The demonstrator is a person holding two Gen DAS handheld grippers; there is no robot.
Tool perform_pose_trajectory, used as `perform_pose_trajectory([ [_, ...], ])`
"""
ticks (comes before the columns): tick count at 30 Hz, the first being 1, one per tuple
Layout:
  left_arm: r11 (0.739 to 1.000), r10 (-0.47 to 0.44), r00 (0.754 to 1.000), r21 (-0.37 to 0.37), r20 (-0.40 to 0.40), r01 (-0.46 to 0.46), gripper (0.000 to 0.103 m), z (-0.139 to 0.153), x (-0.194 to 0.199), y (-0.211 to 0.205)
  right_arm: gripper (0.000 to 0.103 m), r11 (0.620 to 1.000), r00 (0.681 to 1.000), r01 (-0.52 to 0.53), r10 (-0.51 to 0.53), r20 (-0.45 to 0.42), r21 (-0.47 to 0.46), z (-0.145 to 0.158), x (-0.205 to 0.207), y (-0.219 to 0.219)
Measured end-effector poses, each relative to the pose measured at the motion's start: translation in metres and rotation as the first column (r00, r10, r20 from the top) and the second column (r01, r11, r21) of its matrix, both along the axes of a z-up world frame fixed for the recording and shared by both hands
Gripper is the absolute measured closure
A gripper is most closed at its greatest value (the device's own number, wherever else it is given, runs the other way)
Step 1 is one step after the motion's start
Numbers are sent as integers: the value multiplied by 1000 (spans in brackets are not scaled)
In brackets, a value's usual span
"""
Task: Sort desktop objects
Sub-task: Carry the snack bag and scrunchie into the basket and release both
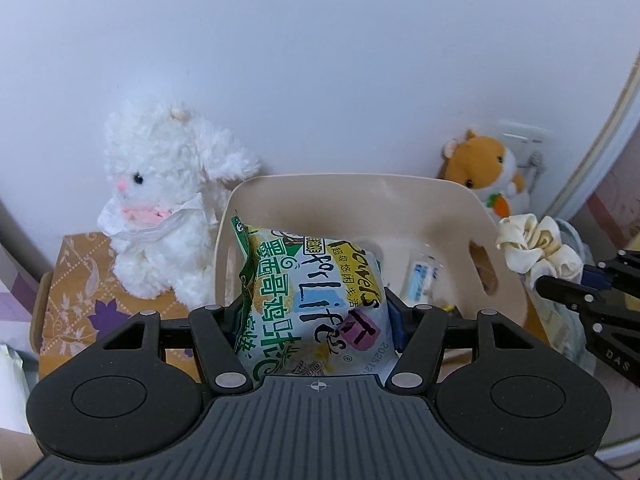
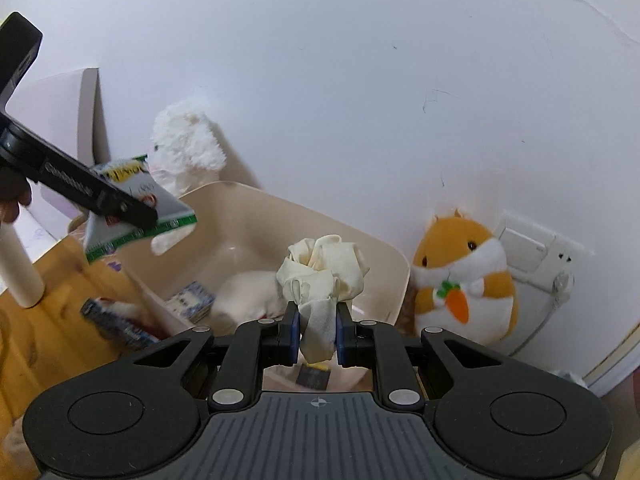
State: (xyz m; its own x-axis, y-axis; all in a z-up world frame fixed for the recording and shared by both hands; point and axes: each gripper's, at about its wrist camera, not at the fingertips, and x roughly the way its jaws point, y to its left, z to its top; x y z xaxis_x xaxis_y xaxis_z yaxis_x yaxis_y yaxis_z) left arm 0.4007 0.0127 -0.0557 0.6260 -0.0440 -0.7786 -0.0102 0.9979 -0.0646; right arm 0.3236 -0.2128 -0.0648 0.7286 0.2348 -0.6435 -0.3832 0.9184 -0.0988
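Left wrist view: left tongs [image 1: 316,316] are closed onto a puffy green, white and yellow printed snack bag [image 1: 308,292], pinched at its lower part, w/ the bag held over the open top of a beige plastic bin with cut-out handles [image 1: 432,208]. A small white packet [image 1: 422,278] lies inside the bin. Fluffy white plush lamb [image 1: 160,204] sits on a yellow floral-patterned box [image 1: 80,300] just left of the bin; orange and white plush hamster holding a carrot [image 1: 484,168] sits behind the bin's right corner, against the wall. Right tongs [image 1: 560,284] enter at right edge, carrying a bunched cream fabric scrunchie [image 1: 536,252] beside the bin's right wall. Right wrist view: right tongs [image 2: 317,334] are squeezed on the scrunchie [image 2: 324,272], gripping its lower fold, w/ the ruffled part above the bin [image 2: 256,216] interior. Left tongs [image 2: 150,216] w/ snack bag [image 2: 136,204] hang over the bin's left rim. Hamster [image 2: 464,276] stands right of the bin, lamb [image 2: 184,152] behind it. A blue-printed packet [image 2: 192,300] lies on the bin floor; another blurred packet [image 2: 116,324] lies on the yellow tabletop [image 2: 52,332] outside it.
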Motion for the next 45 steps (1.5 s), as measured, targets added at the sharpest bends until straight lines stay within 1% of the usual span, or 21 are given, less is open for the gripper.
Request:
perform_pose_trajectory([
  [5, 998, 58, 997, 22, -46, -57, 40, -23, 26, -13, 86, 1000, 1000, 7, -7, -27, -23, -15, 23, 12],
  [14, 995, 88, 986, 63, -140, -80, 39, -61, 51, -25, 85, 999, 994, 6, -11, -111, -54, -53, 47, 30],
  [16, 994, 102, 982, 66, -158, -92, 36, -67, 53, -25, 80, 998, 992, 3, -11, -126, -67, -59, 49, 33],
  [17, 994, 103, 982, 58, -161, -95, 34, -68, 53, -24, 68, 997, 991, 3, -13, -130, -74, -62, 50, 35],
  [18, 994, 100, 982, 48, -160, -94, 32, -68, 53, -24, 64, 997, 991, 7, -17, -131, -79, -64, 50, 35],
  [20, 996, 91, 984, 31, -154, -87, 30, -68, 52, -23, 63, 997, 991, 6, -16, -130, -82, -66, 50, 35],
  [22, 997, 80, 986, 22, -150, -78, 29, -66, 50, -22, 57, 996, 992, 2, -13, -122, -92, -66, 48, 36],
  [23, 997, 78, 986, 21, -147, -76, 28, -65, 49, -21, 49, 996, 993, 2, -13, -119, -93, -66, 47, 36],
  [24, 997, 80, 986, 22, -146, -77, 27, -64, 47, -20, 39, 996, 993, 5, -15, -114, -91, -65, 46, 35],
  [25, 997, 79, 986, 21, -144, -77, 27, -63, 45, -18, 35, 996, 994, 11, -20, -104, -88, -63, 44, 34],
  [26, 997, 79, 987, 18, -143, -77, 27, -62, 42, -17, 27, 996, 995, 17, -25, -93, -84, -61, 42, 34],
  [29, 997, 82, 988, 14, -130, -81, 25, -58, 34, -11, 17, 997, 997, 24, -30, -69, -77, -55, 34, 31],
  [31, 997, 80, 990, 10, -117, -80, 24, -54, 32, -11, 14, 997, 998, 16, -21, -58, -75, -52, 28, 30],
  [33, 997, 78, 992, 9, -97, -78, 23, -48, 27, -8, 9, 997, 999, 12, -16, -47, -76, -47, 21, 27],
  [38, 998, 56, 998, 37, -36, -54, 23, -32, 16, -8, 6, 998, 999, 7, -9, -33, -62, -37, 5, 23],
  [43, 999, 33, 999, 16, 0, -33, 23, -15, -7, -4, 4, 999, 1000, 4, -5, -31, -51, -31, -8, 19],
  [45, 1000, 20, 1000, 20, 6, -20, 22, -11, -22, -3, 3, 999, 999, 2, -3, -35, -46, -31, -12, 17],
])
